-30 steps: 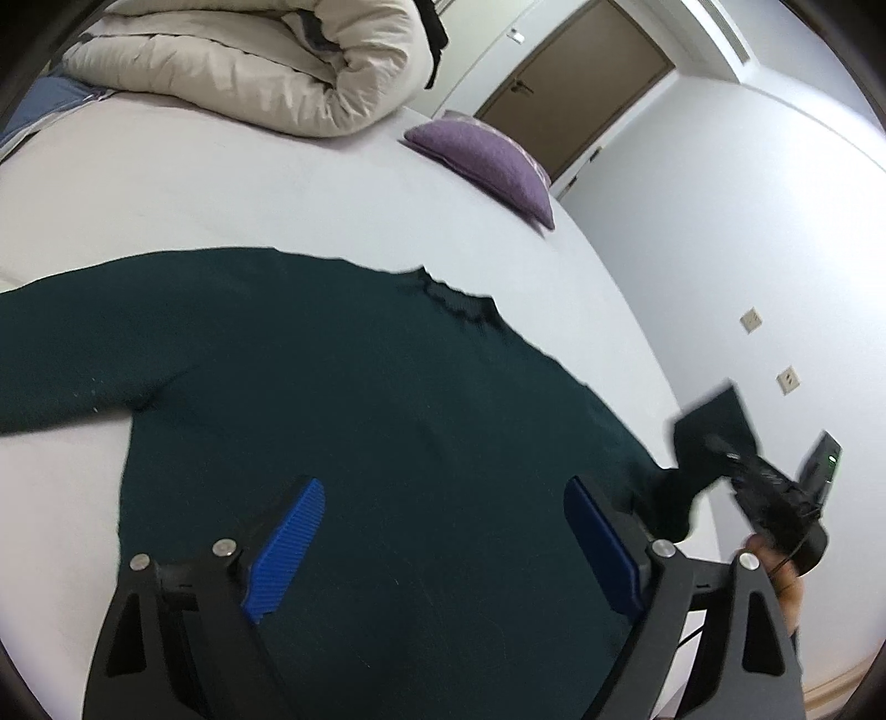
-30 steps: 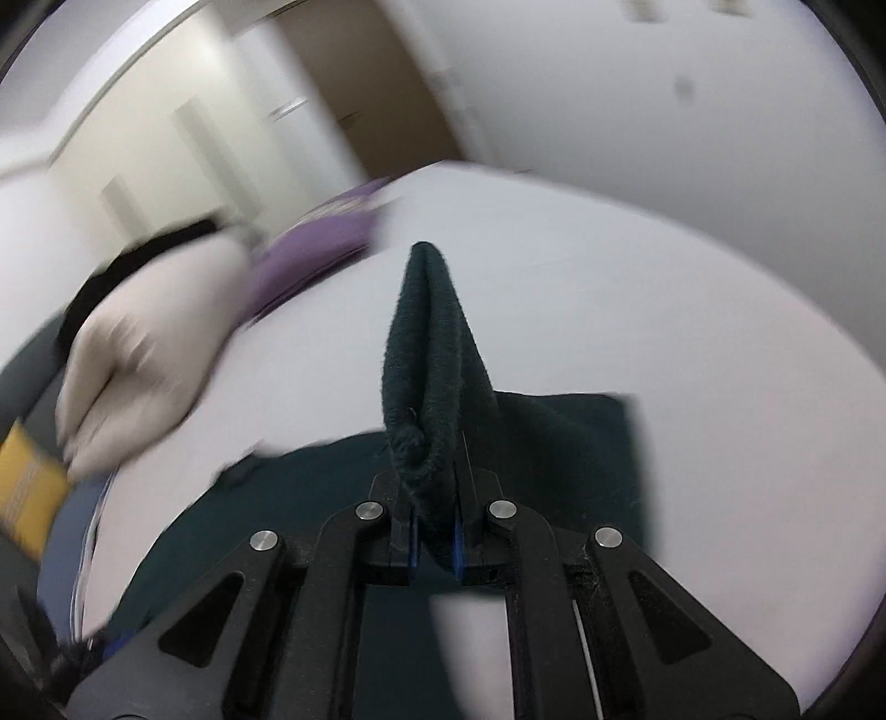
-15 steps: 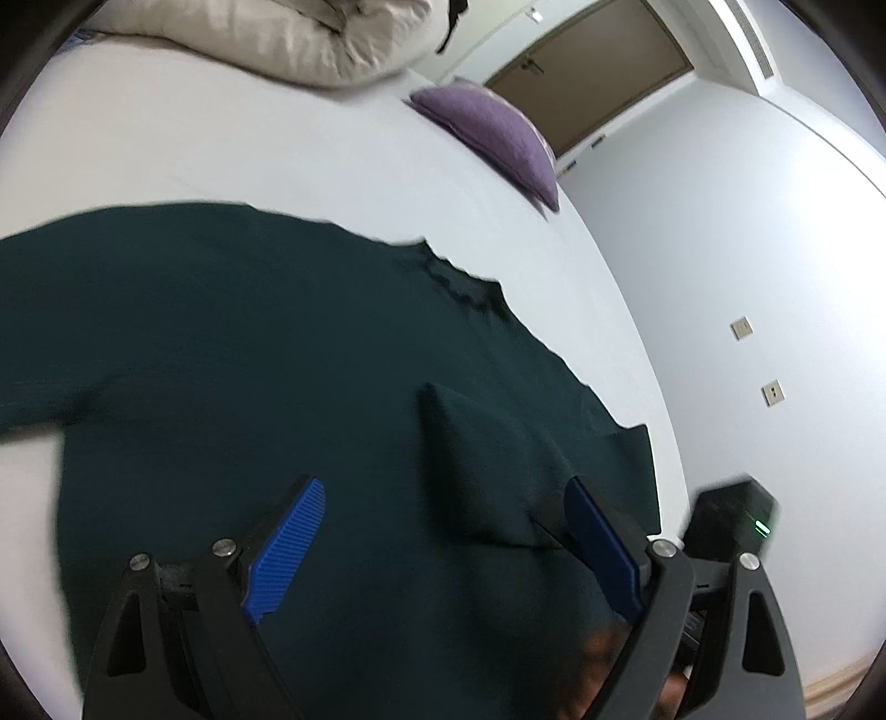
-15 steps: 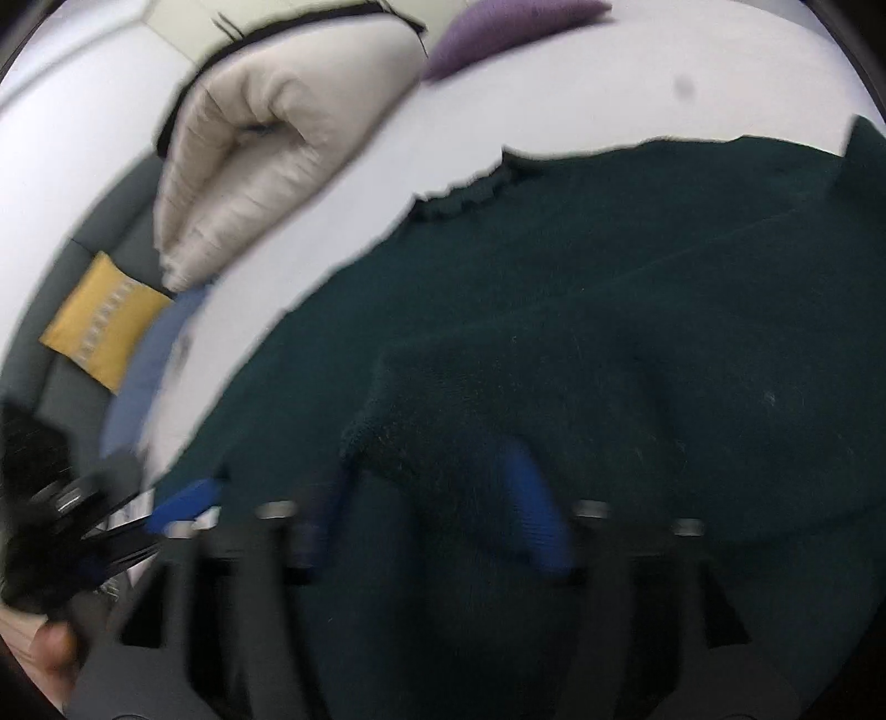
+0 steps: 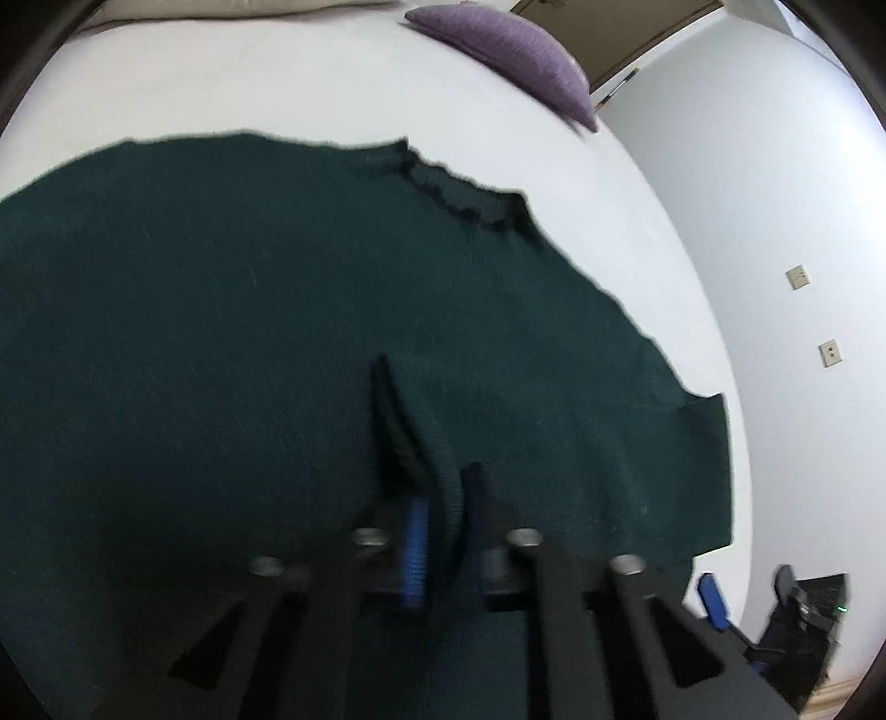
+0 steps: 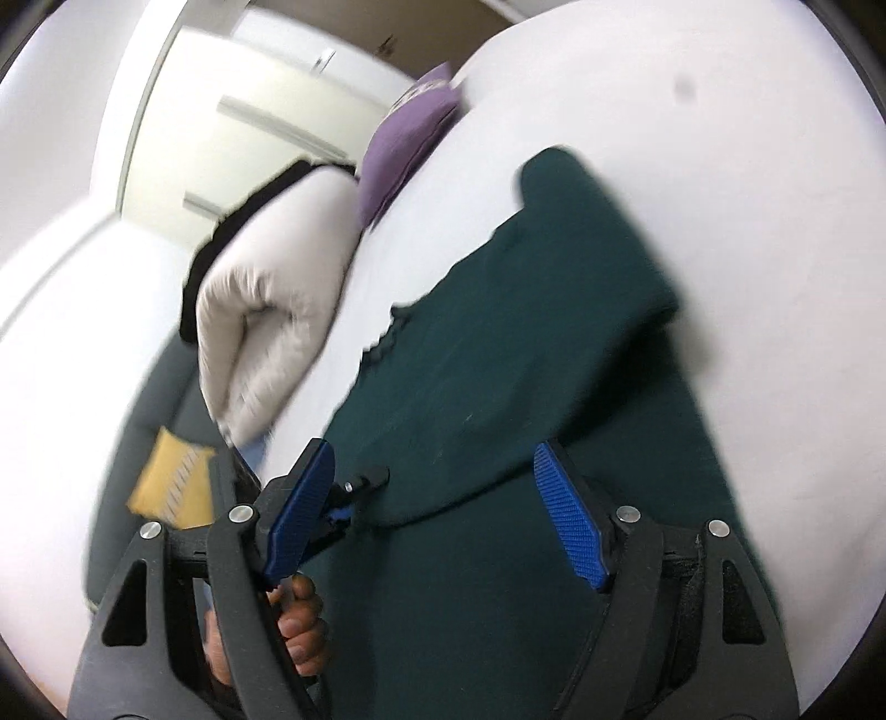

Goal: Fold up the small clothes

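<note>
Sweater: a dark green knit sweater is lying spread flat on the white bed sheet, taking up most of the left wrist view; its frilled collar is pointing toward the far side of the bed.
Folded sleeve: one sleeve is lying doubled back across the body of the sweater, its cuff end reaching toward the middle of the garment.
Left gripper: the left gripper is pinching a raised ridge of the cuff end between its blue pads, the jaws sitting narrow with knit fabric pressed between them; the picture is blurred here.
Right gripper: the right gripper is standing with its jaws wide apart over the sweater; the blue pads are not pressing on anything, and the cloth is lying loose below them.
Hand: a person's hand is gripping a handle just behind the right gripper's left finger.
Bed far side: a purple cushion is resting near the bed's far corner, and a rolled cream duvet is lying beside it, well apart from the sweater.
Off the bed: a yellow cushion is showing on a grey seat beyond the bed edge.
</note>
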A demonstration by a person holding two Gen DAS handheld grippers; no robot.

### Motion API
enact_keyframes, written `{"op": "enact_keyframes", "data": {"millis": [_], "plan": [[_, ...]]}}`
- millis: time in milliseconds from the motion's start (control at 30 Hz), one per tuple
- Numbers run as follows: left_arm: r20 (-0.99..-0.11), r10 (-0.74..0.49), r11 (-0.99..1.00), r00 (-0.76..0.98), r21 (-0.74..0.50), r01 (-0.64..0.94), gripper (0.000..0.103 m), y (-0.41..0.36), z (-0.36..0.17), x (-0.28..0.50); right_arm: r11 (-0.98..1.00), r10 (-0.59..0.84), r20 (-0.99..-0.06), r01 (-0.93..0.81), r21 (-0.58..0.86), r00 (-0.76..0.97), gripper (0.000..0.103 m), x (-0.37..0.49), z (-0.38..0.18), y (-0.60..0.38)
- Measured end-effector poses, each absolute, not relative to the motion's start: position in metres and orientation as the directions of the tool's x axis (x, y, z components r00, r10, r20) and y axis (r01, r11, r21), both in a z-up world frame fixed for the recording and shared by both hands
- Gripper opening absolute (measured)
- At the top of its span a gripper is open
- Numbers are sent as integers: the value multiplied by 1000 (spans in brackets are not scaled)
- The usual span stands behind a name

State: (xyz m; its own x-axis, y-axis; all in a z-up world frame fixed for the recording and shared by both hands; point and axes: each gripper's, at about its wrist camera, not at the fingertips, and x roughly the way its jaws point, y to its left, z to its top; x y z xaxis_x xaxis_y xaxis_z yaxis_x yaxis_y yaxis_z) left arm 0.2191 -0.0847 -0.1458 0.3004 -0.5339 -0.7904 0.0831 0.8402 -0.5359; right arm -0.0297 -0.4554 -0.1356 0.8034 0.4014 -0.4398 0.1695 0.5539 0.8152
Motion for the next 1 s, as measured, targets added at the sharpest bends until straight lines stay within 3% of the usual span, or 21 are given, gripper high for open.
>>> {"op": "enact_keyframes", "data": {"millis": [267, 433, 633, 667, 700, 733, 867, 1000], "plan": [[-719, -515, 843, 467, -524, 122, 9, -42, -98, 216, 341, 433, -343, 202, 918, 833, 75, -29, -165, -487], [-722, -488, 854, 491, -511, 98, 9, -26, -107, 221, 297, 405, -369, 262, 918, 836, 75, -5, -176, -495], [-755, -471, 859, 457, -510, 44, 9, -14, -145, 225, 278, 286, -386, 310, 909, 877, 65, -15, -184, -529], [-755, -473, 858, 454, -512, 42, 9, -13, -151, 226, 270, 291, -385, 311, 911, 876, 56, -18, -188, -532], [-753, -473, 857, 458, -513, 43, 9, -13, -152, 226, 279, 296, -393, 314, 907, 871, 47, -21, -190, -534], [-750, -475, 856, 460, -514, 44, 9, -11, -153, 225, 297, 302, -400, 313, 902, 865, 45, -23, -190, -536], [-753, -461, 869, 470, -490, 69, 11, -12, -149, 223, 326, 315, -413, 311, 893, 854, 49, -40, -176, -539], [-746, -461, 869, 481, -488, 76, 13, -15, -154, 225, 494, 231, -460, 304, 815, 857, 49, -35, -132, -542]]}}
